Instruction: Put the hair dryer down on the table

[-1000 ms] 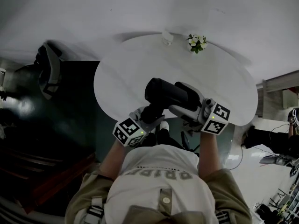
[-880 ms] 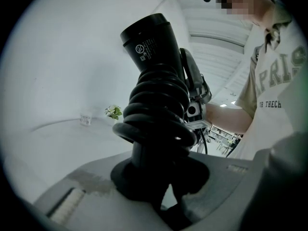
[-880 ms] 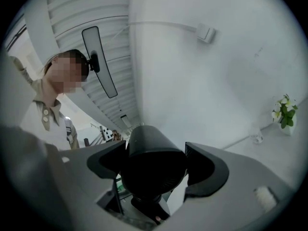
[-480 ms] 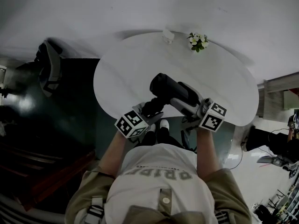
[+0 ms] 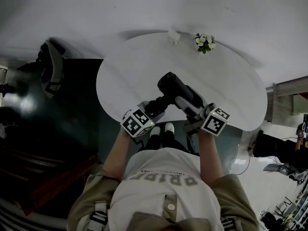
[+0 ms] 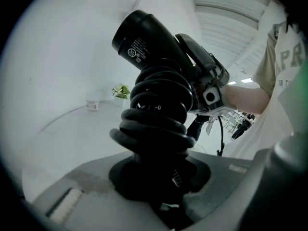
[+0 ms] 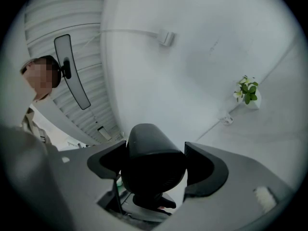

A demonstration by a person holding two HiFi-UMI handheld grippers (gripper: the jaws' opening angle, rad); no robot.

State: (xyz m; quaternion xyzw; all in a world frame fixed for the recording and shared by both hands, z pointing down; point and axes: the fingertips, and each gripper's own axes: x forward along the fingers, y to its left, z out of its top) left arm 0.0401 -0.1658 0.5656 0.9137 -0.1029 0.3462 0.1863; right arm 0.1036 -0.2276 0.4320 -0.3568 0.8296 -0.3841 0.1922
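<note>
A person is standing at the near edge of a white oval table [image 5: 125, 76], holding a black hair dryer [image 5: 175, 93] over its near half with both grippers. The left gripper [image 5: 153, 110] is holding the handle, which has the black cord [image 6: 159, 114] wound round it in thick coils; the foot of the handle is sitting down between the jaws, and the jaws have just been easing apart a little while hugging it on both sides. The right gripper [image 5: 190, 109] is clamping the barrel near its rear end, its jaws spread wide and pressing against both flanks of the rounded black body. The barrel is slanting up and away from the person, its open mouth pointing toward the far left of the table. From where I am standing I cannot tell whether any part of the dryer is touching the tabletop. The marker cubes [image 5: 138, 123] on the two grippers are hanging just off the table's near rim. At the far edge, well apart from the dryer, a small potted plant [image 5: 203, 43] and a little white cup [image 5: 173, 37] are standing near each other.
</note>
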